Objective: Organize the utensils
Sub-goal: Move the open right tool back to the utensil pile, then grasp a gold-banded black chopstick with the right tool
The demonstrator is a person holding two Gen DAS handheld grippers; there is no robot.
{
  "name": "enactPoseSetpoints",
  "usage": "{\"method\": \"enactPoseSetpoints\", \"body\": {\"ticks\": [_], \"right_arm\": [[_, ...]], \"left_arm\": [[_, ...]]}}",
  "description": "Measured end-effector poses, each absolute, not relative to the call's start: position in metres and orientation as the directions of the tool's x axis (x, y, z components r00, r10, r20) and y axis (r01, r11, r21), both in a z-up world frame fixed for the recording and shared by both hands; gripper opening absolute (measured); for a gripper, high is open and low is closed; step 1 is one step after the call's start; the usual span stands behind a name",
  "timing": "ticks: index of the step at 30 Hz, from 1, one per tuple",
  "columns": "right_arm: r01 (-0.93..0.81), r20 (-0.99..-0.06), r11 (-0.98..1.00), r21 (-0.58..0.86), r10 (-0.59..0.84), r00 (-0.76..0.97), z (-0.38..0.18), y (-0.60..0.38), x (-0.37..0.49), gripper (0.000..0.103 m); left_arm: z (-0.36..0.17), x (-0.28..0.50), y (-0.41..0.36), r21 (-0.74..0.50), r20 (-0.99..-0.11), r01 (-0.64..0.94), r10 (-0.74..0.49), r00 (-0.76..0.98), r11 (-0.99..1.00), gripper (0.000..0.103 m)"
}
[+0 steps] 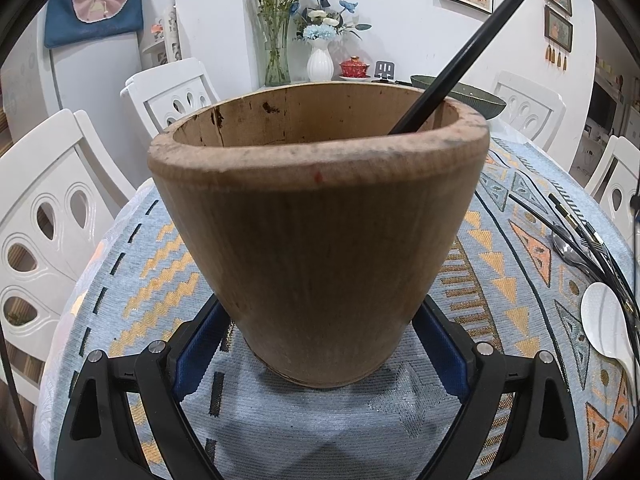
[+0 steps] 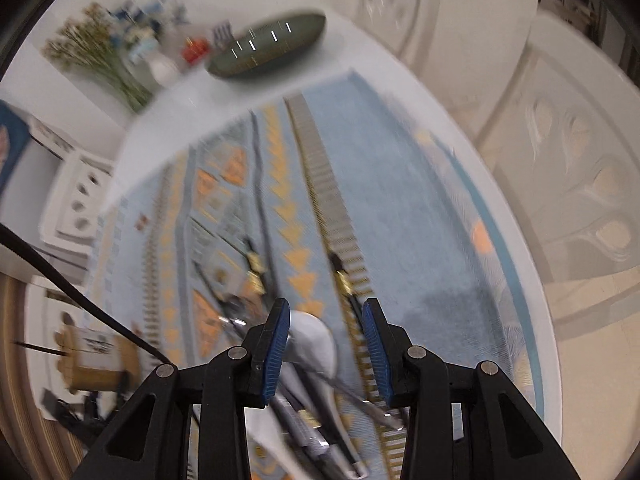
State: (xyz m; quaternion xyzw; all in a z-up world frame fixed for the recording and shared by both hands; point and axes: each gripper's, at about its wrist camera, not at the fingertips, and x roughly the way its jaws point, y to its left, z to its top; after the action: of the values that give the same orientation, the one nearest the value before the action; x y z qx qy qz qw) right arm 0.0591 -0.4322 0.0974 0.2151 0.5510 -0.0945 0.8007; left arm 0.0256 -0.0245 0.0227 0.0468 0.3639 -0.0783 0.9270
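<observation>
Left wrist view
Your left claw (image 1: 320,360): its blue pads sit on either side of the wooden holder's base; whether they press on the wood or stand just off it you cannot tell.
Wooden holder (image 1: 320,232): upright on the patterned cloth (image 1: 132,264) of the counter, filling the middle of your view.
Black chopstick (image 1: 460,64): one end inside the holder, leaning out over its right rim.
Loose utensils: right of the holder lie a metal spoon (image 1: 568,250), black chopsticks (image 1: 580,228) and a white spoon (image 1: 606,320), crowded together near the counter's edge.
Green bowl (image 1: 486,98): behind the holder, partly hidden by its rim.

Right wrist view (blurred)
Your right claw (image 2: 326,344): jaws apart, gripping nothing, pointing steeply down at the cloth.
White spoon (image 2: 316,344): its bowl lies between the blue pads, nearer the left one; you cannot tell whether that pad touches it.
Chopsticks (image 2: 344,280): gold-banded, running under the claw alongside the spoon.
</observation>
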Motion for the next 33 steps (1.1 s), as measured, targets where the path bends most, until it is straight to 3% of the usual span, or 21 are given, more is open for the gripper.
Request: {"method": "enactPoseSetpoints", "body": {"ticks": [6,13,23,33], "right_arm": [[0.400,-0.961,0.896,0.193,0.090,0.262,0.051,-0.444,0.075,0.036],[0.371,-0.974,0.919,0.133,0.053,0.219,0.039,-0.438,0.085,0.034],[0.336,-0.974,0.942,0.011,-0.066,0.218,0.026,-0.425,0.090,0.011],[0.290,-0.957,0.957,-0.029,-0.111,0.268,0.050,-0.418,0.088,0.006]], "left_arm": [[0.023,0.026,-0.024,0.031,-0.683,0.179,-0.110,0.722,0.983,0.093],[0.022,0.025,-0.023,0.032,-0.683,0.179,-0.109,0.722,0.983,0.093],[0.023,0.027,-0.021,0.033,-0.688,0.181,-0.109,0.717,0.983,0.093],[0.024,0.030,-0.020,0.032,-0.689,0.180,-0.109,0.716,0.983,0.093]]}}
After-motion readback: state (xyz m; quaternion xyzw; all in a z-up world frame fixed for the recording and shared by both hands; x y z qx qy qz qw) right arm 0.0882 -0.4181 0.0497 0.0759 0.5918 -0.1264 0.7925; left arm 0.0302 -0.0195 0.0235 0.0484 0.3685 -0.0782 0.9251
